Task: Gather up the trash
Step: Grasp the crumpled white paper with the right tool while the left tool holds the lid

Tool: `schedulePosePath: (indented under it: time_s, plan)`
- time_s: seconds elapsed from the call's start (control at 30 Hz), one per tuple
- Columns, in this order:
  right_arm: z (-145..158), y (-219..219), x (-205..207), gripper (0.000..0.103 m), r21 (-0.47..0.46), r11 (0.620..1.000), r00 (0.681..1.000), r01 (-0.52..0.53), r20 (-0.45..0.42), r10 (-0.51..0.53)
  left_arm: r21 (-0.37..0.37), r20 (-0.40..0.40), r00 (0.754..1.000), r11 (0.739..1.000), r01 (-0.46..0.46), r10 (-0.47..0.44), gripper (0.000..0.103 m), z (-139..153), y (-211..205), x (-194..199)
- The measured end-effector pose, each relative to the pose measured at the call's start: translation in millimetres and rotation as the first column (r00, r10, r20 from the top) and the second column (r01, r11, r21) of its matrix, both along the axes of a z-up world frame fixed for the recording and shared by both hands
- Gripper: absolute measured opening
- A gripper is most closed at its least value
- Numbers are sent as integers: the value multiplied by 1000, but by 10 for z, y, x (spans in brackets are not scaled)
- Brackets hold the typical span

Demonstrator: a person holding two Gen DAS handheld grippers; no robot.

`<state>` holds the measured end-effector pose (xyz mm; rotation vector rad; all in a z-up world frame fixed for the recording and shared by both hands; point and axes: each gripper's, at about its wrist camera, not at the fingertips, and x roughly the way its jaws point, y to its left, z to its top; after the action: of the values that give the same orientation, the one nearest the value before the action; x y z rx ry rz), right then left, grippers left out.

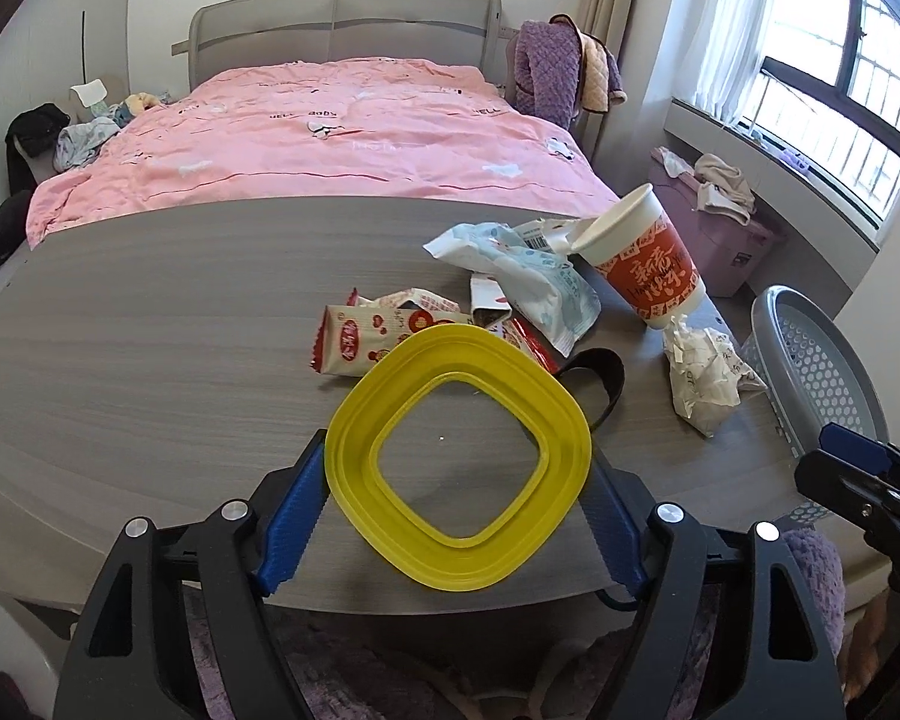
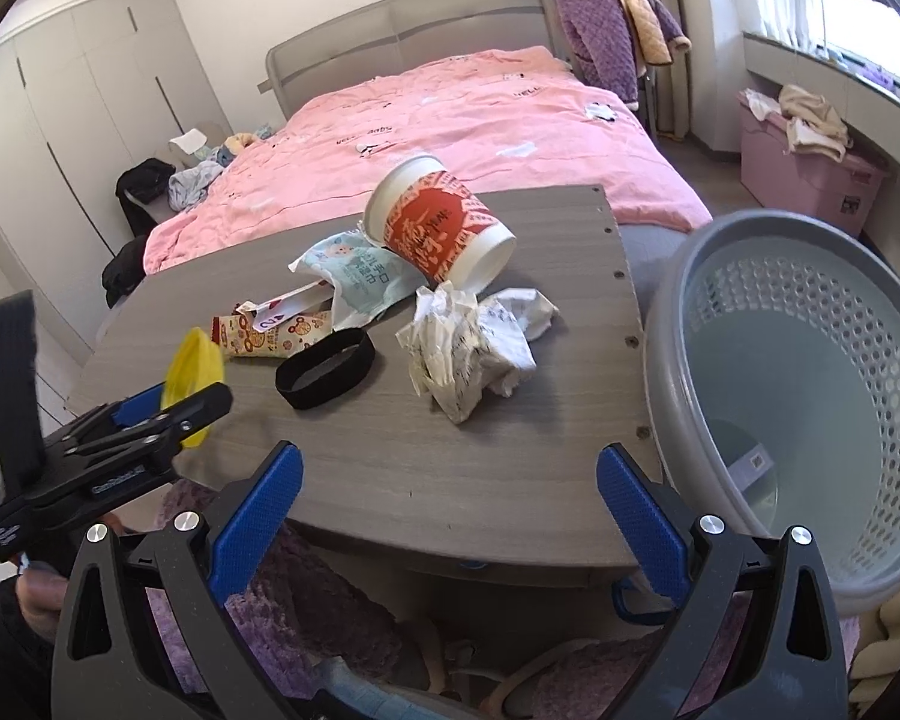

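One grey perforated plastic basket (image 2: 810, 360) waits beside the grey wood-grain table (image 1: 150, 360) for trash; left gripper (image 1: 459, 504) clamps a yellow square plastic ring (image 1: 459, 468) above the tabletop — right gripper (image 2: 450, 498) hangs released, empty.

Before me the grey wood bench (image 2: 450, 468) carries a tipped cup (image 2: 444, 228), wrappers (image 2: 360, 279), a snack packet (image 2: 270, 333), crumpled paper (image 2: 474, 342) and a black band (image 2: 325, 367).

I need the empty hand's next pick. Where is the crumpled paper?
The crumpled paper lies on the table, right side, near the basket, just in front of the tipped cup.
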<state>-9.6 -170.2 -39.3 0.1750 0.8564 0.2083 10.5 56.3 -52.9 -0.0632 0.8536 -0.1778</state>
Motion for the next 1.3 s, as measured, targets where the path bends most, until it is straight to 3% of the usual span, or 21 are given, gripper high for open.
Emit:
schedulePosePath:
  time_s: [0.4, 0.6, 0.67, 0.77, 1.3]
  plan:
    - [-123, 134, 569, 92, -86, 996, 1000, 15, -1, -15, 1, 41, 998, 999, -39, 39, 75, 152, 135, -3]
    - [-271, 166, 744, 73, -128, 991, 998, 24, -53, -31, -1, 37, 998, 999, -46, 46, 75, 146, 149, 23]
    - [-315, 170, 764, 55, -118, 993, 997, 11, -71, -19, -2, 36, 998, 999, -48, 48, 75, 146, 161, 38]
    - [-326, 175, 740, 47, -109, 994, 997, 5, -70, -13, -6, 32, 998, 999, -49, 50, 75, 138, 174, 51]
    - [-163, 104, 296, 45, -52, 999, 999, 0, -50, -3, -15, 59, 998, 1000, -19, 20, 75, 247, 90, -64]
